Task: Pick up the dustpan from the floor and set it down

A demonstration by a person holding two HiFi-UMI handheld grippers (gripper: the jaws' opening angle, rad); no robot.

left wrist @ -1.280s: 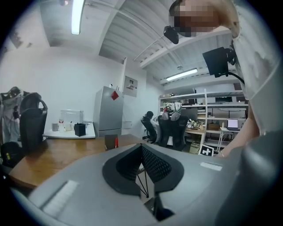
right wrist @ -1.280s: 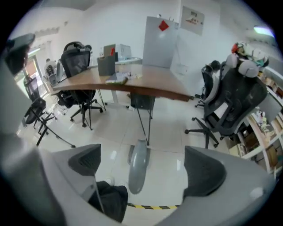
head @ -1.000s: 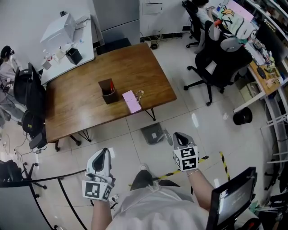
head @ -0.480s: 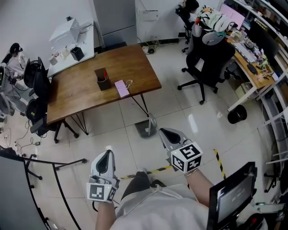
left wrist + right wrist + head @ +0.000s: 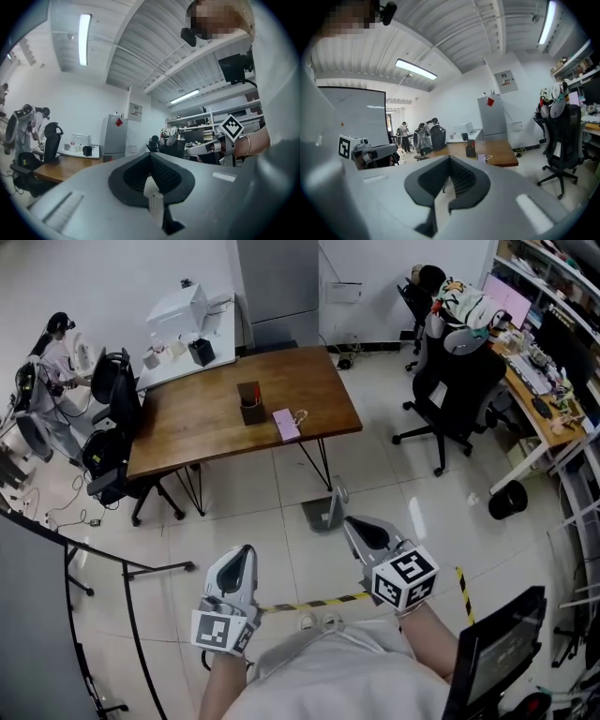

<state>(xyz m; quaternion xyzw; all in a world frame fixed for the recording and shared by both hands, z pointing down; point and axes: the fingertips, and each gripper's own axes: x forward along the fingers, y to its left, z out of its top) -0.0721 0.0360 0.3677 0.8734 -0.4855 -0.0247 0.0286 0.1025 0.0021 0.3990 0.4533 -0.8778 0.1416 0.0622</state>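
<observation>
Approaching seems the step in hand: the dustpan [image 5: 323, 513] sits on the floor [image 5: 234, 512] beside the tabletop's [image 5: 206, 413] leg, untouched. Left claw [image 5: 242, 557] and right claw [image 5: 356, 527] hover short of it, jaws together, empty; next, one must open and descend.

A wooden table [image 5: 192, 427] with brown pen holder [image 5: 249, 395] and pink notebook [image 5: 286, 425], black office chair [image 5: 459, 390] nearby
</observation>
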